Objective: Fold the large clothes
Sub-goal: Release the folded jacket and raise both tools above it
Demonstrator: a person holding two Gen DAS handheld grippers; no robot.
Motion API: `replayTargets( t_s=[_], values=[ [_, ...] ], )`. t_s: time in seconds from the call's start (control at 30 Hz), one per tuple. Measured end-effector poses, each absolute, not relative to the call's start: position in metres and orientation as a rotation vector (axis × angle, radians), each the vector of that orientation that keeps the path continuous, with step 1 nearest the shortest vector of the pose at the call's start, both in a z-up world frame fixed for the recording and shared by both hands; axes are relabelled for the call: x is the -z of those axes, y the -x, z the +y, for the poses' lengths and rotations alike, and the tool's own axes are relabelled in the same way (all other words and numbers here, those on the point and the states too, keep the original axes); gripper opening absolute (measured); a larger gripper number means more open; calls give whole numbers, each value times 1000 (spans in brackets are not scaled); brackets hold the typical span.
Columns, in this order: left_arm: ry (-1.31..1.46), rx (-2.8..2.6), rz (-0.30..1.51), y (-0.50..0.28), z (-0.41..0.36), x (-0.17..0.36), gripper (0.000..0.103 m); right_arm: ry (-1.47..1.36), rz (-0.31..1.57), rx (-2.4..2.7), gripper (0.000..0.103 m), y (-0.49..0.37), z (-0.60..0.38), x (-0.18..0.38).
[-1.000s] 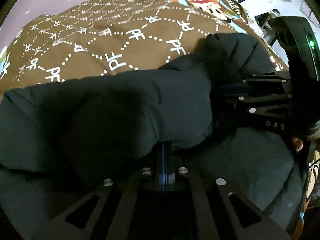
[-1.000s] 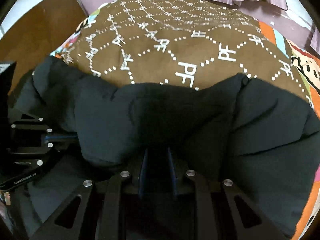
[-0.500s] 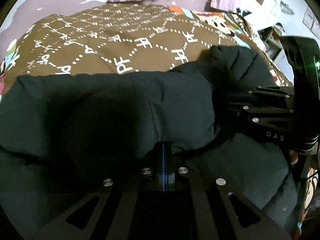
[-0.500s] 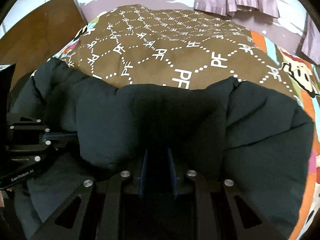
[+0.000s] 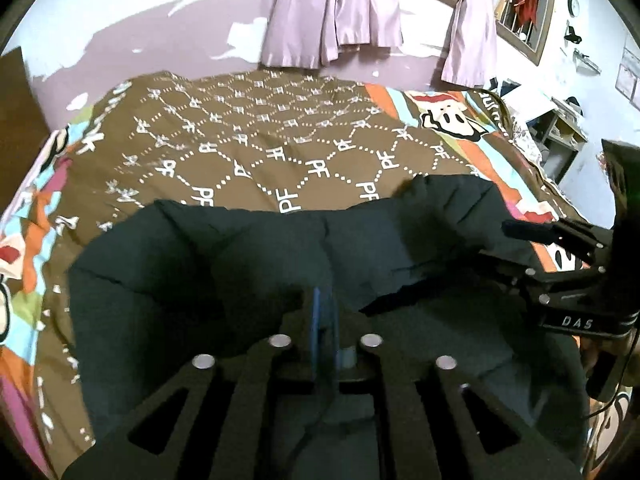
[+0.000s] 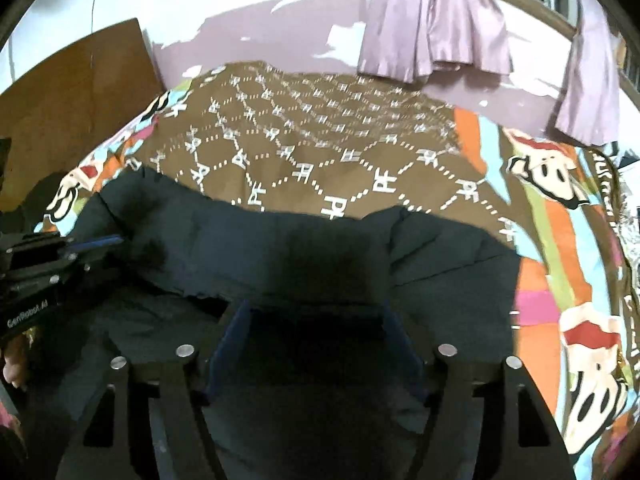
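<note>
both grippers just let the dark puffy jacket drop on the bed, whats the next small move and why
Probably pull both grippers clear, then regrip the dark puffy jacket for another fold. The right gripper has its jaws opening wide, the left gripper is just parting, and the jacket lies folded on the brown patterned bedspread.

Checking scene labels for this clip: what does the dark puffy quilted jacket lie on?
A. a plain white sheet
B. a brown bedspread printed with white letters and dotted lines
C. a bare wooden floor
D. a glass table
B: the dark puffy quilted jacket rests on the brown bedspread printed with white letters and dotted lines.
</note>
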State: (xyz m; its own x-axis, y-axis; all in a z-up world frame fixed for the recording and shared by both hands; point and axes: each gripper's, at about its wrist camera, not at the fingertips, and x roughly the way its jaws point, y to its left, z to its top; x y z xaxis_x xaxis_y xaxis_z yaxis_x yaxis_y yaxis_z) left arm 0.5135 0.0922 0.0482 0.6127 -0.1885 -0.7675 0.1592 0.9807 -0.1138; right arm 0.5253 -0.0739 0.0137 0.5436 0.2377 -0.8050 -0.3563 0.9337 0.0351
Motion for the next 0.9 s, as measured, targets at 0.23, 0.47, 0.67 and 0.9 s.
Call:
replayTargets(
  t_s=[0.23,0.47,0.67,0.9],
  values=[
    [83,167,790,-477,90,-97,60,44,878,-311,89,-499,-91,-58],
    [97,129,732,-436,85,-143,92,36,805,-241,103,-458,-104,-105],
    [92,98,663,-391,82,-175,100,39,763,-246,103,-414,-111,-142],
    [134,114,609,-337,81,-201,101,38,710,-307,103,-355,-109,-162]
  ],
)
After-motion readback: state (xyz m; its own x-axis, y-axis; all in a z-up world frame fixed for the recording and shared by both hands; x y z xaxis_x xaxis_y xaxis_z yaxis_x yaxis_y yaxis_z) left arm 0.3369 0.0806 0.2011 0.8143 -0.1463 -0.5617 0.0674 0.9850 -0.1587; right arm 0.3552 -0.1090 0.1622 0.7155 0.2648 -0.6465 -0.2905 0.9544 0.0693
